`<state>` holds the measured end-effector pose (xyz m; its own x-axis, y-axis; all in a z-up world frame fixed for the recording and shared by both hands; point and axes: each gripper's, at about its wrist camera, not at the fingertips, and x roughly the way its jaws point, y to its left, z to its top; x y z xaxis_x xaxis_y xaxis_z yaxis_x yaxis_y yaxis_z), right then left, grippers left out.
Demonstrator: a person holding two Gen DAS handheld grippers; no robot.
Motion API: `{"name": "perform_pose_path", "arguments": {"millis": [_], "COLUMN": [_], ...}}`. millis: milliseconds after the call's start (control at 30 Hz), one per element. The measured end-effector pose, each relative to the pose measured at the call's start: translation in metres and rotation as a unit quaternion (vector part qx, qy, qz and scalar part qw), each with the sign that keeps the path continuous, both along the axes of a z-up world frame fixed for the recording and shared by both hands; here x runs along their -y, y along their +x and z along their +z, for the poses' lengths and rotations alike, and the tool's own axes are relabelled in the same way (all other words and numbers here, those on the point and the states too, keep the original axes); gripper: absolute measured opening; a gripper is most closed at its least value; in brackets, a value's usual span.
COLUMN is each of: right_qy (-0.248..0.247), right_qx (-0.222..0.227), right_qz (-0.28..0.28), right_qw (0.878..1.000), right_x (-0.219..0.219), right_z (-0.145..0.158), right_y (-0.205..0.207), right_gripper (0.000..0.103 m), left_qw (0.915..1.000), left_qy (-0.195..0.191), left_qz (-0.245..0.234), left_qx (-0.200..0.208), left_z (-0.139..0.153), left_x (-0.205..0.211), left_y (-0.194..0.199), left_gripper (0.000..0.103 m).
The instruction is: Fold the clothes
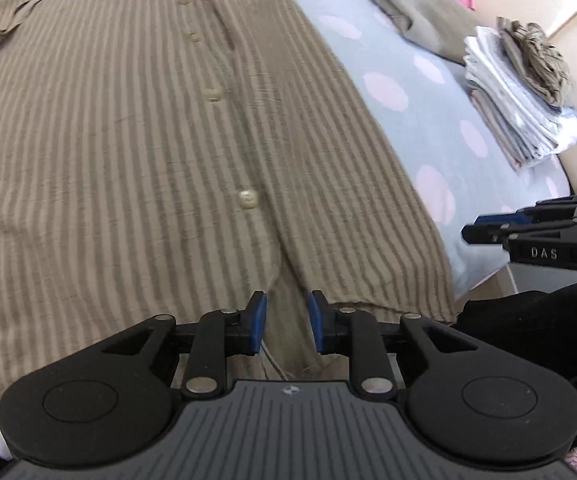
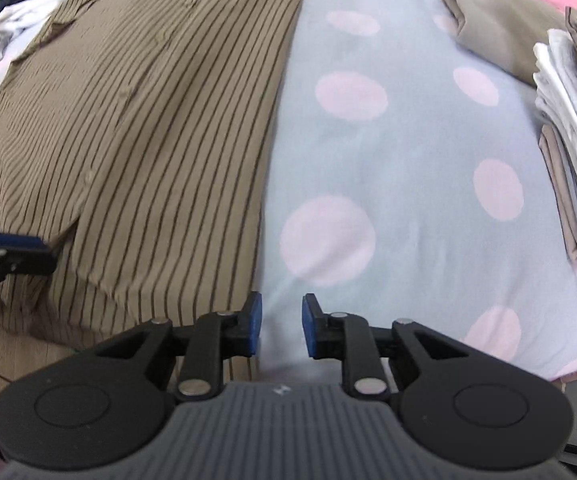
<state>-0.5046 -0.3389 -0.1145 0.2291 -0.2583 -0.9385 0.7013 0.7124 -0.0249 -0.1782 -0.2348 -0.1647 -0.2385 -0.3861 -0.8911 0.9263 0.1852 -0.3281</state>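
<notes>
striped shirt lies flat, both grippers at its hem

nearest, the left gripper (image 1: 286, 322) hangs over the bottom hem with its jaws parted and nothing between them, lined up with the button placket where the two front panels split. the right gripper (image 2: 281, 326) sits just off the shirt's right edge, over the bed cover (image 2: 388, 152), jaws also parted and empty; in the left wrist view it shows from the side, near the hem corner.

the striped shirt (image 1: 128, 140) lies spread front up on the bed, buttoned, its long axis running straight away from both grippers, hem near and collar far. so the left gripper is the one already above cloth, while the right gripper has the side seam just to its left. spread flat like this, the shirt fits either being smoothed or readied for a fold; the pictures do not settle which.

farther off to the right stands a stack of folded clothes (image 1: 520, 96), and beyond it a folded grey garment (image 1: 412, 12).
</notes>
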Motion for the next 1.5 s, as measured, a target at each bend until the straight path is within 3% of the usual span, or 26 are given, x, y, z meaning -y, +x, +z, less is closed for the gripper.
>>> {"name": "perform_pose_path", "arguments": {"millis": [267,400,567,1100,1333,1433,1500], "right_qy": [-0.023,-0.026,-0.033,-0.066,-0.075,-0.078,-0.08], "right_qx": [0.009,0.009,-0.002,-0.011,-0.006,-0.008,-0.009], "right_qz": [0.027,0.053,0.074,0.073,0.091,0.095,0.098], "right_qw": [0.999,0.998,0.997,0.995,0.993,0.992,0.992], "right_x": [0.003,-0.003,-0.005,-0.005,-0.011,-0.013,-0.014], "right_z": [-0.002,-0.001,-0.001,-0.003,0.0,-0.001,-0.001], "right_y": [0.035,0.052,0.064,0.067,0.071,0.07,0.071], "right_gripper": [0.03,0.031,0.031,0.032,0.032,0.032,0.032], "left_qw": [0.9987,0.9977,0.9975,0.9917,0.9867,0.9861,0.9859], "left_qy": [-0.008,-0.022,-0.031,0.041,0.097,0.104,0.103], "left_qz": [0.003,-0.042,-0.051,-0.116,-0.112,-0.107,-0.109], "left_qx": [-0.05,-0.048,-0.037,0.038,0.067,0.072,0.074], "left_z": [0.018,0.025,0.031,0.002,-0.014,-0.016,-0.016], "left_x": [-0.003,-0.004,-0.012,-0.041,-0.05,-0.051,-0.051], "left_y": [0.055,0.093,0.147,0.226,0.239,0.237,0.234], "left_gripper": [0.021,0.021,0.021,0.021,0.021,0.021,0.009]}}
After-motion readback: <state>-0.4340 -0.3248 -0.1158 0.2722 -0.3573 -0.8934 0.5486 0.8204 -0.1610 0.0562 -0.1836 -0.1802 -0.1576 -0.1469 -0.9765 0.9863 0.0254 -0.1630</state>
